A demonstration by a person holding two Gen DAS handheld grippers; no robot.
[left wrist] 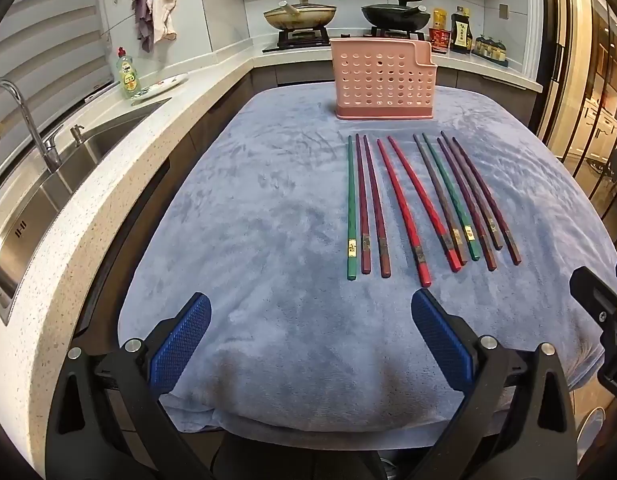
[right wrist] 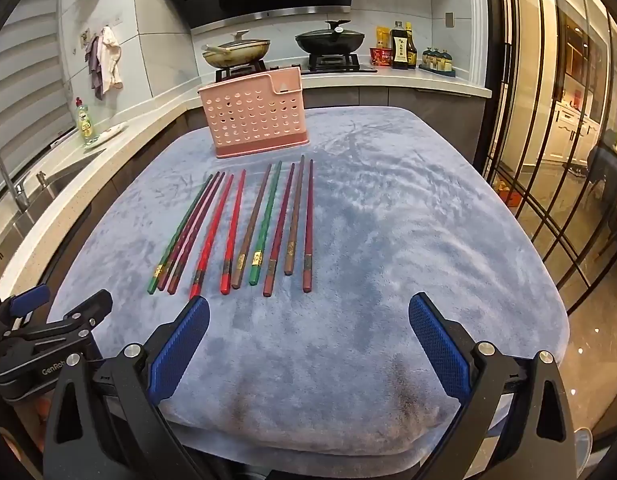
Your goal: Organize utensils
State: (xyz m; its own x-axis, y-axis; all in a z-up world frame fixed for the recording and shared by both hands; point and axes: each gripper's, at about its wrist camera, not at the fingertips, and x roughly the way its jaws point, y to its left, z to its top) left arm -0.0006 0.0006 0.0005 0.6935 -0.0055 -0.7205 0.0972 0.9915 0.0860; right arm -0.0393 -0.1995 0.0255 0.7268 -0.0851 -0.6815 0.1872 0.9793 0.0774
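Nearest the cameras, both grippers hang over the front edge of the table. The left gripper [left wrist: 310,310] has its blue-padded fingers spread as wide as they go, with only cloth between them and nothing held. The right gripper [right wrist: 308,312] is spread just as wide and is likewise empty; it shows again at the right edge of the left wrist view, and the left one shows at the lower left of the right wrist view.

Under them lies a pale blue plush cloth [left wrist: 248,240] that covers the whole tabletop and folds over the near edge.

Just beyond the fingertips, ten chopsticks [left wrist: 420,204] lie flat on the cloth, side by side in a loose row, thick ends toward the grippers and tips pointing away. From the left there is one green, two dark red, two bright red, one brown, one green and three dark purplish ones. Some touch their neighbours, others lie slightly apart.

Past the tips, near the far edge of the table, a pink perforated utensil holder [left wrist: 382,80] stands upright on the cloth, apart from the chopsticks.

Behind it runs a counter with a stove carrying two lidded pans [left wrist: 300,14], sauce bottles [left wrist: 460,32] to the right, and a sink [left wrist: 60,168] with tap along the left
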